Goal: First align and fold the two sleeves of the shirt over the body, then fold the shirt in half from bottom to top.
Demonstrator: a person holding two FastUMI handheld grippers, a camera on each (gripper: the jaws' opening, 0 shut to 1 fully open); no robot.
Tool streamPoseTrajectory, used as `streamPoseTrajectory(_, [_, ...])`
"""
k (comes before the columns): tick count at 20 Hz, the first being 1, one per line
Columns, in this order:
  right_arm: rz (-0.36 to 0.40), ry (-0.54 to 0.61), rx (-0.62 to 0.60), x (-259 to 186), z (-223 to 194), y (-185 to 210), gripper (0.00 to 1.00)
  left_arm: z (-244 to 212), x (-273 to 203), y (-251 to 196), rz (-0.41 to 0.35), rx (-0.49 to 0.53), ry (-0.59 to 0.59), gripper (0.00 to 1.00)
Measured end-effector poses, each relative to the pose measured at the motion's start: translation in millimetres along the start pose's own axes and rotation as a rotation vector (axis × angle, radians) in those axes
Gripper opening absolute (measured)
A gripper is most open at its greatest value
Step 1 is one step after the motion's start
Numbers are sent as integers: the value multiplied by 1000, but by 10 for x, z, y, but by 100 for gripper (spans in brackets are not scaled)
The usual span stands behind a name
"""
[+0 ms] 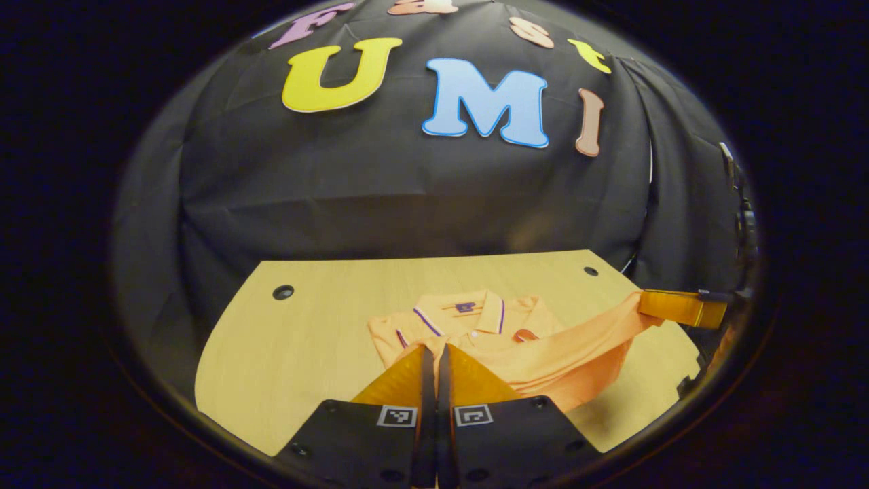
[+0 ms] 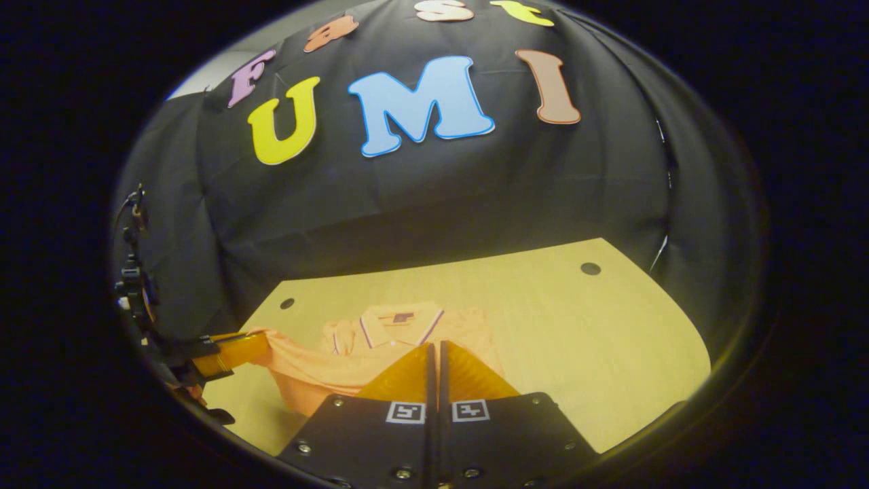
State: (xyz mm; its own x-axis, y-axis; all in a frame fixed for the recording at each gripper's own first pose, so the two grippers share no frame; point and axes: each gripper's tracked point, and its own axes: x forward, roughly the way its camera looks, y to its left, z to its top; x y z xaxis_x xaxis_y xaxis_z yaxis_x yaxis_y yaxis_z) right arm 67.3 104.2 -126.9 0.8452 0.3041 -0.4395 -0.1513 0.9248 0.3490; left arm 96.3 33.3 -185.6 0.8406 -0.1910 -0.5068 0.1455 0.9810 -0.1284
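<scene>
Orange polo shirt (image 1: pixel 536 353) lies on the wooden tabletop (image 1: pixel 285 353), collar toward the booth wall, bottom hem lifted off the wood. Left tongs (image 1: pixel 434 353) are closed on one hem corner; right tongs (image 2: pixel 434 350) closed on the other, w/ fabric stretched between them. In the left gripper view the right tongs hold the cloth at far right.
</scene>
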Motion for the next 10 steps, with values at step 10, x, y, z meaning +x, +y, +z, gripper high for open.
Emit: streamPoseTrajectory(10, [-17,-9,-32,608,322,86,0,443,678,247,-10,-28,-23,6])
